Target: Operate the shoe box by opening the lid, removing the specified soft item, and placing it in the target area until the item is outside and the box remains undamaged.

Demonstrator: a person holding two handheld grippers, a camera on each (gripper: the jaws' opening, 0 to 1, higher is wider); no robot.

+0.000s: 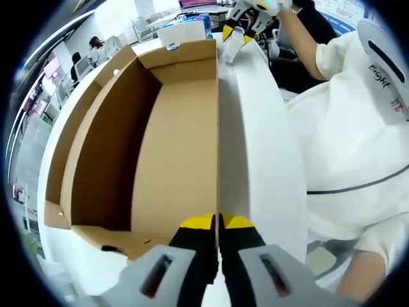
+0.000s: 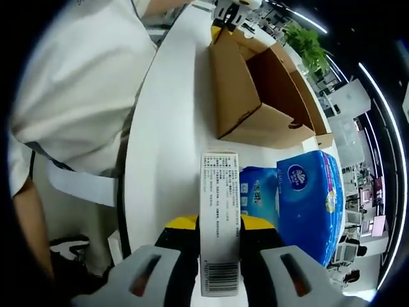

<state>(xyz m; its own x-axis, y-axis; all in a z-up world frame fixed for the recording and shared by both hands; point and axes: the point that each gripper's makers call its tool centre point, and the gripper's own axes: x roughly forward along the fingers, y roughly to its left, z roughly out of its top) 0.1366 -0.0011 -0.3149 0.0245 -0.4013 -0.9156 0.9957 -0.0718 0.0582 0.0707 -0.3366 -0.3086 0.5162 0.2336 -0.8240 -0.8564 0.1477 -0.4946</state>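
1. Currently we see the left gripper with its yellow-tipped jaws closed on the near wall edge of the open brown cardboard shoe box; the box interior looks empty.
2. We see the right gripper pinching a flat white pack with a printed label and barcode, jaws narrowed onto its sides.
3. That pack sits outside the box on the white tabletop, touching a blue soft tissue packet beside it; which of the two is the specified soft item we cannot tell.
4. Risk: we judge the left pinch could crease or tear the thin wall if pulled sideways.
5. Risk: the right grip is near the pack's end, so lifting could let it pivot or slip, nudging the blue packet toward the table edge.
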